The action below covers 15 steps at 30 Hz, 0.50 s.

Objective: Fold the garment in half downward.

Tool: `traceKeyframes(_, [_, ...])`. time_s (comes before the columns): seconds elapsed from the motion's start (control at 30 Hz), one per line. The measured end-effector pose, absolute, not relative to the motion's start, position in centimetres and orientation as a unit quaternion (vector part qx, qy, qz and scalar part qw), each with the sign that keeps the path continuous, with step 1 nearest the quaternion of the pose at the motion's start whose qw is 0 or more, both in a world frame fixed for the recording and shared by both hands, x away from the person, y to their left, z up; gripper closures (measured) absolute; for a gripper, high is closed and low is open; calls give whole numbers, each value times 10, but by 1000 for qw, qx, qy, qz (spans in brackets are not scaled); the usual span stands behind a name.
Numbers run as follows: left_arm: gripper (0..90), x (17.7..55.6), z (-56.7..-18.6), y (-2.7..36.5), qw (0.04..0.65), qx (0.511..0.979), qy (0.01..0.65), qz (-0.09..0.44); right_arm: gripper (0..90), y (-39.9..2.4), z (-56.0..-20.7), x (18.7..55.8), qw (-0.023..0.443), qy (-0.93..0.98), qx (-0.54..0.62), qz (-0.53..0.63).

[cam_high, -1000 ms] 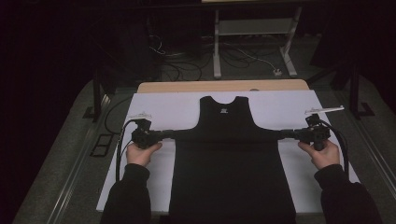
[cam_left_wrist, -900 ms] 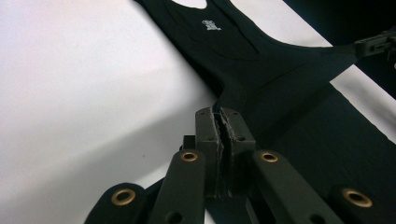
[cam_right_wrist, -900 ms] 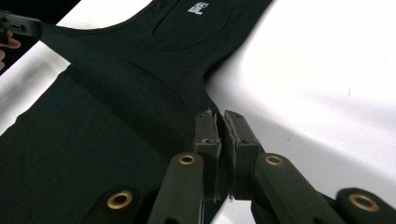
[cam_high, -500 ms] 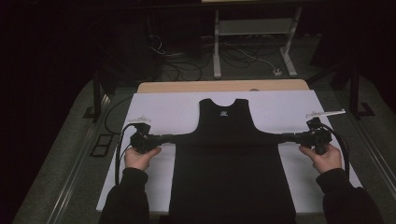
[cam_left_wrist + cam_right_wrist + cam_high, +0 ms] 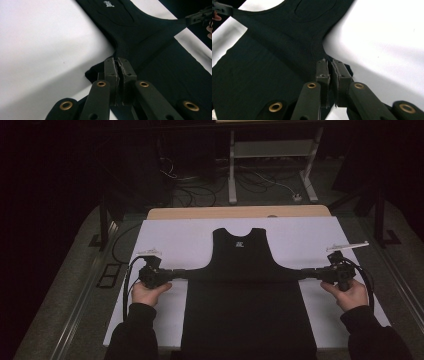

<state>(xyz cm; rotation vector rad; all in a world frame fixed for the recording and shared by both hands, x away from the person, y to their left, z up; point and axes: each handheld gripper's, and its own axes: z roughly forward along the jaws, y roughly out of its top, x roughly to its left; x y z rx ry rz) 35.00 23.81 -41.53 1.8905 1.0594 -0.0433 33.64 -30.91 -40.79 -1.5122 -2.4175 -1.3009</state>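
1. The black sleeveless fabric top [image 5: 246, 295] lies flat on the white sheet [image 5: 170, 240] that covers the tabletop. Its neck points away from the person and its hem lies nearest them, so its long axis runs from near to far.
2. The left gripper [image 5: 172, 273] has its jaws clenched on the top's left side corner, just below the armhole; in the left gripper view the dark cloth is pinched between the two pads [image 5: 119, 72].
3. The right gripper [image 5: 307, 272] is likewise clamped on the matching right corner, with fabric nipped between its pads [image 5: 329, 71].
4. Both sets of jaws point inward, toward each other, across the garment's width. The cloth between them is drawn into a taut line at right angles to the long axis.
5. Each hand sits at its own edge, about equally far from the centre line, so neither is the nearer one.
6. Judging from this, a fold would likely turn on that stretched line, carrying it toward the neck or the hem.
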Motion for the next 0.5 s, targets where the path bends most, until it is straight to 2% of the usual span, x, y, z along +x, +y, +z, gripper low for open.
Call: traceKeyframes(0.5, [853,335,-420,236,438,794,419,-43,828,-309,-412,321,19,-779,-482,-401])
